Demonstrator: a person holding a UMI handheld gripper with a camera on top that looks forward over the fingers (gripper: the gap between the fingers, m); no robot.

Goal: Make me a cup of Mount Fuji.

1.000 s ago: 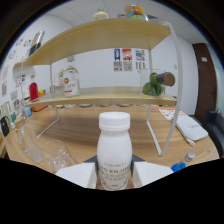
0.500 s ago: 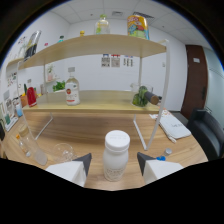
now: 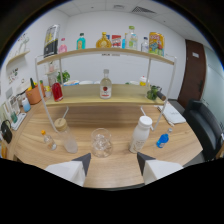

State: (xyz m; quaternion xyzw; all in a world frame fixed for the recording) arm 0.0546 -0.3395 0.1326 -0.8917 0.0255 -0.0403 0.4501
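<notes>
1. Glass tumbler (image 3: 101, 142) stands on the wooden table (image 3: 120, 170) just ahead of the tongs (image 3: 113, 166), in line with the gap between them; it seems to hold ice, though that is hard to make out.
2. Tongs are spread apart and hold nothing; the white bottle (image 3: 140, 134) stands on its own, just beyond the right finger and beside the tumbler.
3. Beyond the left finger sit a jar with a straw (image 3: 62, 124), a clear upturned-looking glass (image 3: 70, 144) and a small bottle with an orange cap (image 3: 47, 139); a small blue bottle (image 3: 162, 140) lies further out past the white bottle.
4. Further ahead rises a two-tier shelf (image 3: 105, 95): a clear bottle with a red label (image 3: 105, 85) on the lower board, a row of coloured bottles and cartons on the upper one.
5. Judging by this layout, the drink is between ingredients: the cup is set and the white bottle is put down.
6. Next move likely calls for choosing another ingredient, perhaps from the shelf, reaching over the tumbler without knocking it, and closing the fingers squarely on the bottle's body.
</notes>
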